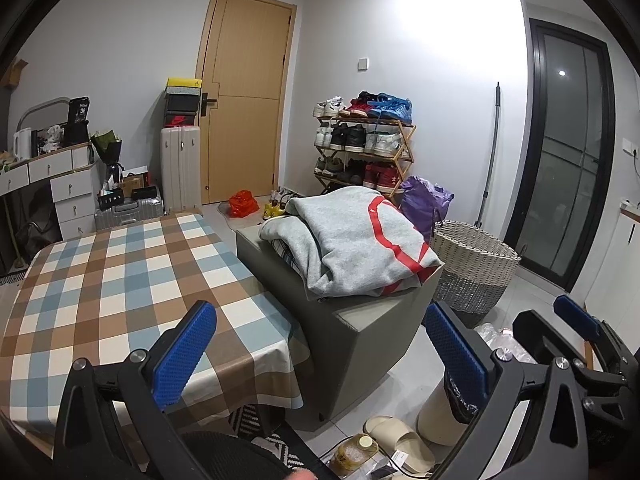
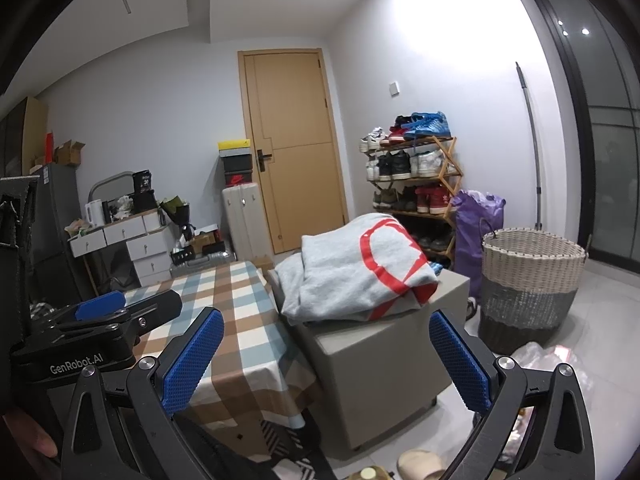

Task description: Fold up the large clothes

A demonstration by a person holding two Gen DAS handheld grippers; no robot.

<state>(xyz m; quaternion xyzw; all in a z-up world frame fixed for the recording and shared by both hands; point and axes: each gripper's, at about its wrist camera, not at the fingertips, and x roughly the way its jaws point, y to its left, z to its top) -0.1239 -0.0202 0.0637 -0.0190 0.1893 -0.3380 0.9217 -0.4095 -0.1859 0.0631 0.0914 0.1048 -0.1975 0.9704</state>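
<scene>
1. Well apart from any cloth, the left gripper (image 1: pixel 320 354) hangs in the air with its two blue textured fingers (image 1: pixel 184 356) spread wide and nothing between them; below it lies the near corner of the table covered with a brown, blue and cream checked tablecloth (image 1: pixel 120 280)
2. Likewise the right gripper (image 2: pixel 326 360) is held aloft, its blue textured fingers (image 2: pixel 460 360) spread wide and empty, pointing toward the grey cube-shaped ottoman (image 2: pixel 384 380)
3. The task's garment, a grey fleece sweatshirt with red stripe markings (image 1: pixel 360 240), lies in a loosely folded heap on top of that ottoman (image 1: pixel 360 344), which stands just beside the table's right edge; striped fabric peeks out under the heap, and what it is cannot be told
4. The checked tablecloth (image 2: pixel 240 312) carries no clothing
5. To the right of the ottoman stands a round white-and-grey woven laundry basket (image 1: pixel 476 264) on the tiled floor
6. Behind it are a purple plastic bag (image 1: pixel 424 200) and a wooden shoe rack filled with sneakers (image 1: pixel 364 144), near a tan wooden door (image 1: pixel 244 96)
7. A hand shows at the lower left edge of the right wrist view, partly cut off
</scene>
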